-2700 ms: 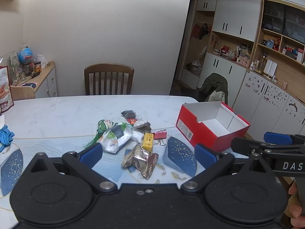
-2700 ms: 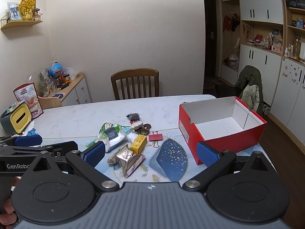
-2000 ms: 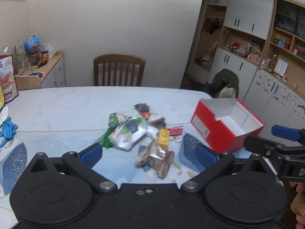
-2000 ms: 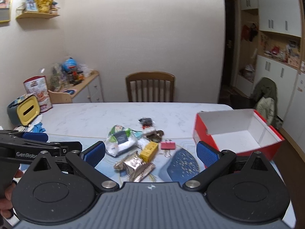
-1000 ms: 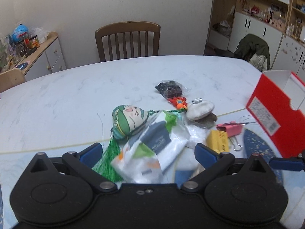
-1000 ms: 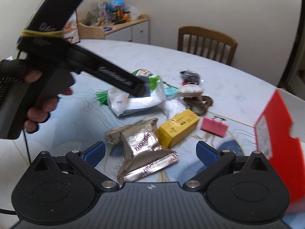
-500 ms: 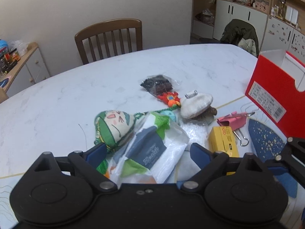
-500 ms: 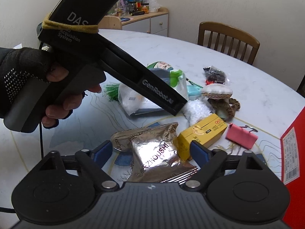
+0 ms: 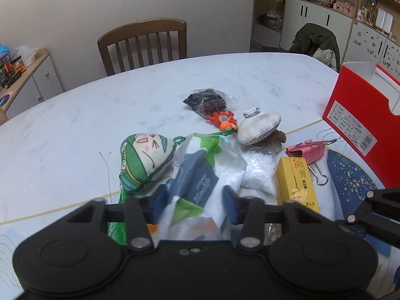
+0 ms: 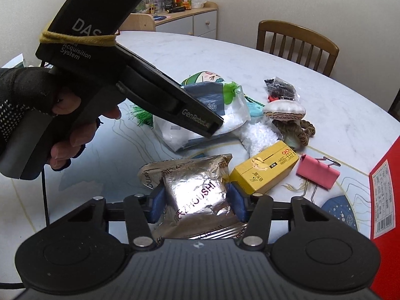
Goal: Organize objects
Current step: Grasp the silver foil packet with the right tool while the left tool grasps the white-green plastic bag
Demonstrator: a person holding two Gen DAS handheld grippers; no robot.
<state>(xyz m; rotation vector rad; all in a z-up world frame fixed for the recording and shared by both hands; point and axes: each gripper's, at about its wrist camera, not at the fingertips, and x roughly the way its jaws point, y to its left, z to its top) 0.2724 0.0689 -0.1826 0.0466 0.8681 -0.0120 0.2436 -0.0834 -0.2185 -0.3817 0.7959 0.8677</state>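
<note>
The silver foil packet (image 10: 197, 195) lies on the counter (image 10: 337, 115) with its long axis running away from the right gripper (image 10: 196, 201), whose jaws are clamped on its sides. The white plastic pouch (image 9: 200, 187), lengthwise toward the red box (image 9: 362, 122), is pinched by the left gripper (image 9: 192, 201). Half a second earlier both pairs of jaws were spread wide.

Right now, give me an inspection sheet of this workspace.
Surface: white marble-look table, patterned mat at the near edge.
Job's things: white plastic pouch; silver foil packet; yellow carton; pink binder clip; open red box.
Clutter: green plush charm, bead bag, shell-shaped pouch.
Grippers: left tongs closed on the pouch; right tongs closed on the foil packet.
Cables: thin black lead.
Surroundings: wooden chair, cabinets.
</note>
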